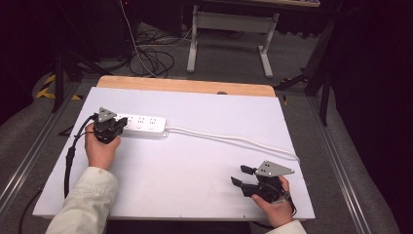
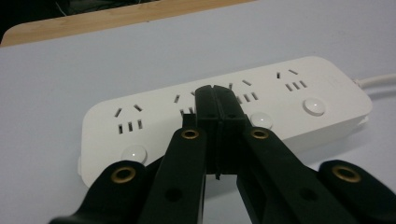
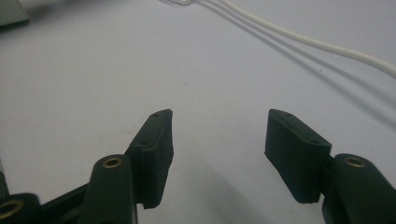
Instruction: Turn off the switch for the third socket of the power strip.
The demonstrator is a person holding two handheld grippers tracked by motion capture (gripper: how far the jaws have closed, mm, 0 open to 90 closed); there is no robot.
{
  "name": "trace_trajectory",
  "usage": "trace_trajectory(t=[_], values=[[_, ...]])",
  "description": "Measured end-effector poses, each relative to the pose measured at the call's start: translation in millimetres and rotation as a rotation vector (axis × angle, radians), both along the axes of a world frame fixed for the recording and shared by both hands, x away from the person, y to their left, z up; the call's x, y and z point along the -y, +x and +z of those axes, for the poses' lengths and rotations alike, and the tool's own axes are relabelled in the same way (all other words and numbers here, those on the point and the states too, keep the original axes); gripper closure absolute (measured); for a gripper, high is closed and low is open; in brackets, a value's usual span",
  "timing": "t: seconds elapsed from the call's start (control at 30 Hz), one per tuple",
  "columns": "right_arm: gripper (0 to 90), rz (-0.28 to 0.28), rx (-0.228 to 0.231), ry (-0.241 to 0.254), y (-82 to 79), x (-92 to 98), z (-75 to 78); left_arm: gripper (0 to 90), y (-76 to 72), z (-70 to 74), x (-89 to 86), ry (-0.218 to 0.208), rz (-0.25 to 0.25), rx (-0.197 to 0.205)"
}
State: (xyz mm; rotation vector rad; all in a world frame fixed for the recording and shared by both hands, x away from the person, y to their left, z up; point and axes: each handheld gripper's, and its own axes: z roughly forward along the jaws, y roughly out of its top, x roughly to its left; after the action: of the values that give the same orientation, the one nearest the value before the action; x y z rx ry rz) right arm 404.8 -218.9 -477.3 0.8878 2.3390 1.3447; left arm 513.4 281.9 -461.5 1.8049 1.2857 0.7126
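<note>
White power strip (image 1: 142, 125) flat on table's far-left side, sockets up.

Long rounded white bar w/ several socket groups in a row, each w/ its own round white push button along the near edge (left gripper view). Lies lengthwise across the white tabletop (image 1: 195, 161), parallel to the far edge. White cord (image 1: 234, 140) exits the strip's right end, runs right & toward the near-right corner in a loose line. Left gripper (image 2: 216, 93), jaws pressed together w/ nothing between, tips over a middle socket group; contact w/ strip unclear.

Left gripper (image 1: 118, 127) fingers pressed together, nothing between; right gripper (image 1: 242, 175) fingers spread apart, low.
</note>
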Motion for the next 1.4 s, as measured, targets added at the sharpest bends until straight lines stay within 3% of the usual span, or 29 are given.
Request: trace_trajectory(t=[0.2,0.37,0.77,0.9,1.0,1.07,1.4], values=[[41.9,-0.004,0.002,0.007,-0.5,2.0,0.8,89.8,-7.4,12.7,4.1,-0.014,-0.018,-0.005],[41.9,0.0,0.005,0.005,-0.8,1.3,0.7,88.8,-13.3,24.4,8.0,0.0,-0.037,0.019],[41.9,-0.003,0.004,0.008,-1.0,2.0,1.1,84.7,-19.1,33.9,12.2,-0.013,-0.062,0.014],[41.9,-0.002,0.004,0.008,-1.3,1.9,1.2,76.8,-22.8,40.7,11.4,-0.038,-0.066,0.012],[41.9,-0.003,0.005,0.007,-1.3,2.0,1.3,62.8,-27.3,46.8,12.0,-0.063,-0.079,0.021],[41.9,-0.003,0.005,0.007,-1.3,2.0,1.3,59.5,-30.4,50.9,12.2,-0.079,-0.089,0.025],[41.9,-0.002,0.009,0.008,-1.6,2.3,1.8,38.6,-50.4,73.3,16.6,-0.077,-0.141,0.075]])
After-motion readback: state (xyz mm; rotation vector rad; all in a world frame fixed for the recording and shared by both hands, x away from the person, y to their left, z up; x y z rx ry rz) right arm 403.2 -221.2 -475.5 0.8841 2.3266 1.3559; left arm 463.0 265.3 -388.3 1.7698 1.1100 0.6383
